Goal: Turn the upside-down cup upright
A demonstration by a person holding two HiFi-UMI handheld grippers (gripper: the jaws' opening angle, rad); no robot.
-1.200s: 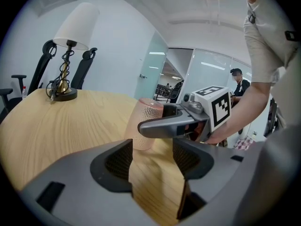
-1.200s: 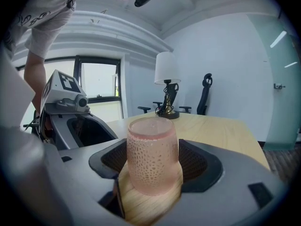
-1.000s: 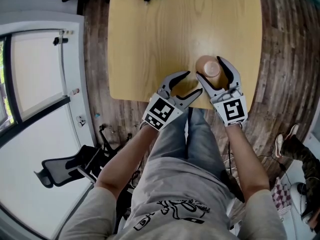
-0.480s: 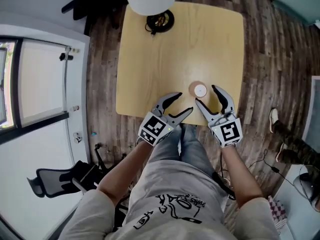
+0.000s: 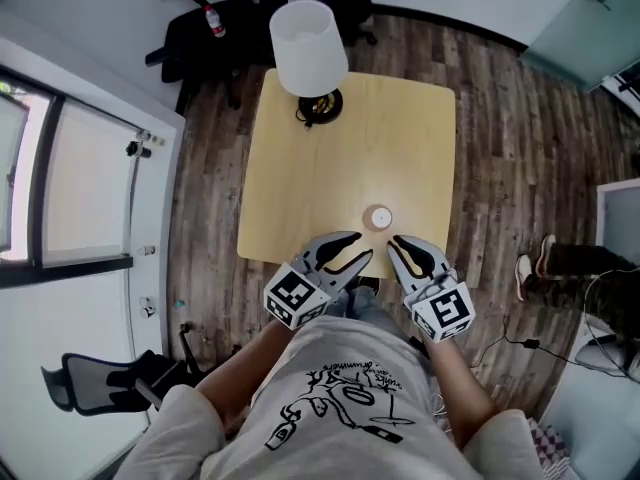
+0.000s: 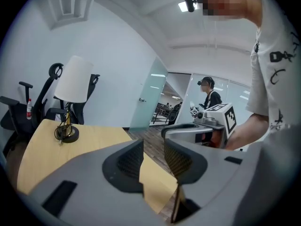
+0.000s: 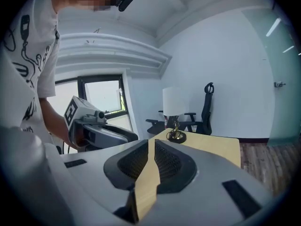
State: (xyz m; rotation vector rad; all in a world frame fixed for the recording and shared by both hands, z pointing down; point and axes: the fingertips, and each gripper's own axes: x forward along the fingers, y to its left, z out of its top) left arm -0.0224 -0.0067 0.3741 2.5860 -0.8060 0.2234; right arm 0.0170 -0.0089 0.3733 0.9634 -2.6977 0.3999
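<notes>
1. Head view – the left gripper [image 5: 358,248] and the right gripper [image 5: 398,253] hang side by side at the near edge of a square wooden table [image 5: 340,158].
   - The cup [image 5: 378,218] stands on the table just beyond their tips, in line with the gap between the two grippers. Neither gripper touches it.
   - From above it shows a pale disc inside a tan ring, and I cannot tell for sure which end is up.
   - Far ahead of both grippers, at the table's opposite edge, stands a lamp [image 5: 308,33] with a white shade. Beyond it is a black office chair [image 5: 200,28] on the plank floor [image 5: 500,148].

2. Left gripper view – the left gripper [image 6: 154,157] has just been closing.
   - Its jaws now stand about halfway apart, with a clear gap and nothing in it. Only the table's corner and the floor show through, well below.
   - The right gripper sits close on its right.
   - The lamp is ahead and to its left.
   - Another person [image 6: 209,93] stands far off ahead.

3. Right gripper view – the right gripper [image 7: 151,157] has just been closing too.
   - Its pads are almost together, leaving a thin slit. It grips nothing, and only tabletop shows through the slit.
   - The left gripper is near on its left.
   - The lamp stands straight ahead.
</notes>
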